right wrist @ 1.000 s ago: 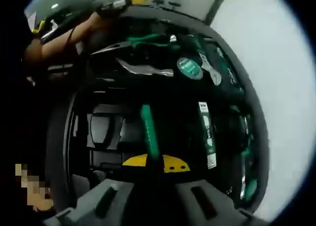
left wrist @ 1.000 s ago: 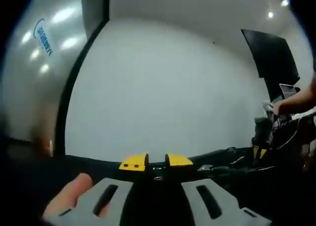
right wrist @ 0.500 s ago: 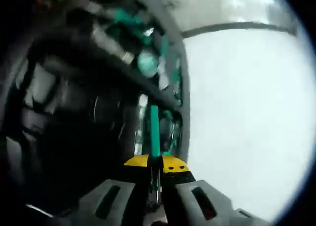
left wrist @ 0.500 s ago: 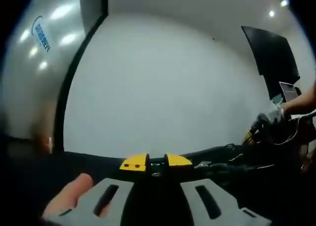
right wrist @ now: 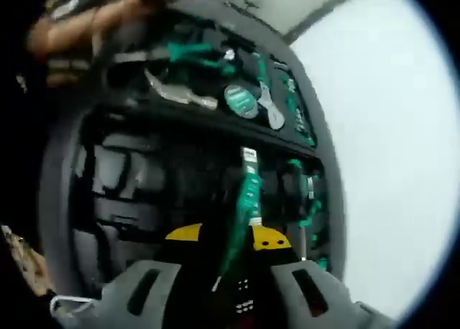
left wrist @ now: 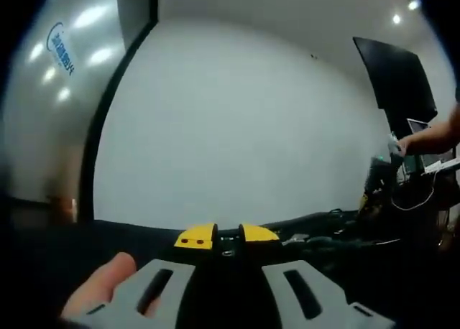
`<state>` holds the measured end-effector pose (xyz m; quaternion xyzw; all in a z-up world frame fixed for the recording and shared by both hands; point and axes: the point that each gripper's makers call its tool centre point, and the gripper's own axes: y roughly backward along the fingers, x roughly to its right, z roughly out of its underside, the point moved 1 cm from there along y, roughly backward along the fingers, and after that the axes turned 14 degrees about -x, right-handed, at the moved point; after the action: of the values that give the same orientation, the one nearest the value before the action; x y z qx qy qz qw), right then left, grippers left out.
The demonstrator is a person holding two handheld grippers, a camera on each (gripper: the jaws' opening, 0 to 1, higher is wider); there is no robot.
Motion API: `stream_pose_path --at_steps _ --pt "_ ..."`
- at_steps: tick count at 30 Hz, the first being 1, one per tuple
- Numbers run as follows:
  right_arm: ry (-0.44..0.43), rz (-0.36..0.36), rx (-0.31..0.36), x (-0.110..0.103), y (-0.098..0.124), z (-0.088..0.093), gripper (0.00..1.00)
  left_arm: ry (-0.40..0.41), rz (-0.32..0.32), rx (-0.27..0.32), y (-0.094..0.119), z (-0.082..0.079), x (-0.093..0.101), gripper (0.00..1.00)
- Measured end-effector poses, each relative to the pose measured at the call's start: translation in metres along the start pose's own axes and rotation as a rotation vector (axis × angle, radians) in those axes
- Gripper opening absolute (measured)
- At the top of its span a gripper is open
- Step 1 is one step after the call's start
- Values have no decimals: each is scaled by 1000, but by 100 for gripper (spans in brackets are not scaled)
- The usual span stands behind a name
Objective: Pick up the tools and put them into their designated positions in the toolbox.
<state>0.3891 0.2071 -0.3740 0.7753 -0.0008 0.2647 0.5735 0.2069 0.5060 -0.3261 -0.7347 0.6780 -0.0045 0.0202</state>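
White wall filled most of the left gripper view, with a dark monitor (left wrist: 397, 77) high on one side and a person's arm (left wrist: 431, 138) reaching over a cluttered work area near it. The left claw (left wrist: 226, 235) pointed at that wall along a dark desk (left wrist: 43, 264) edge, its yellow-tipped jaws a small gap apart with nothing between them; a finger (left wrist: 100, 289) of the holder's hand showed beside its base.

In the right gripper view, the open black toolbox (right wrist: 86, 200) lay ahead, its moulded tray partly stocked with green-handled tools (right wrist: 194, 52), a round green tape-like item (right wrist: 240, 100) and silvery pieces, while several dark recesses nearer the claw looked vacant. The right claw (right wrist: 224, 237) was clamped on a slim green-handled tool (right wrist: 241, 214), probably a screwdriver. Its long axis ran roughly along the jaws, leaning a little: one end reached forward over the tray and the other, thin and pale, trailed back below the jaw tips. Which end was the tip I could not tell for certain.

Judging by this, the step in hand was placing this tool. The next move would call for aligning the tool's length with a matching slot before lowering and letting go.
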Motion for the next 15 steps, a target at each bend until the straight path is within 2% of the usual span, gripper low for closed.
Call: stream_pose_path --at_steps 2,3,4,6,8,11,13,14,15 --pt "-173 -29 4 20 1 4 20 2 1 1 0 0 1 13" --pt "-267 -39 31 29 0 3 20 3 2 3 0 0 0 13" --pt "-359 -78 41 35 -3 3 20 4 2 4 0 0 0 13" --pt "-475 -154 39 34 -11 5 22 4 1 2 0 0 0 13" --pt "-511 -182 50 33 -21 4 23 3 2 2 0 0 1 13" --pt "-494 -185 18 34 -39 6 23 0 2 -7 -1 1 1 13" --pt "-474 -169 2 39 -45 10 15 -1 2 -9 -1 2 1 13" --pt "-483 -192 33 35 -40 3 11 -1 3 -9 -1 2 1 13" --pt "-516 -196 20 40 -42 4 11 -1 2 -9 -1 2 1 13"
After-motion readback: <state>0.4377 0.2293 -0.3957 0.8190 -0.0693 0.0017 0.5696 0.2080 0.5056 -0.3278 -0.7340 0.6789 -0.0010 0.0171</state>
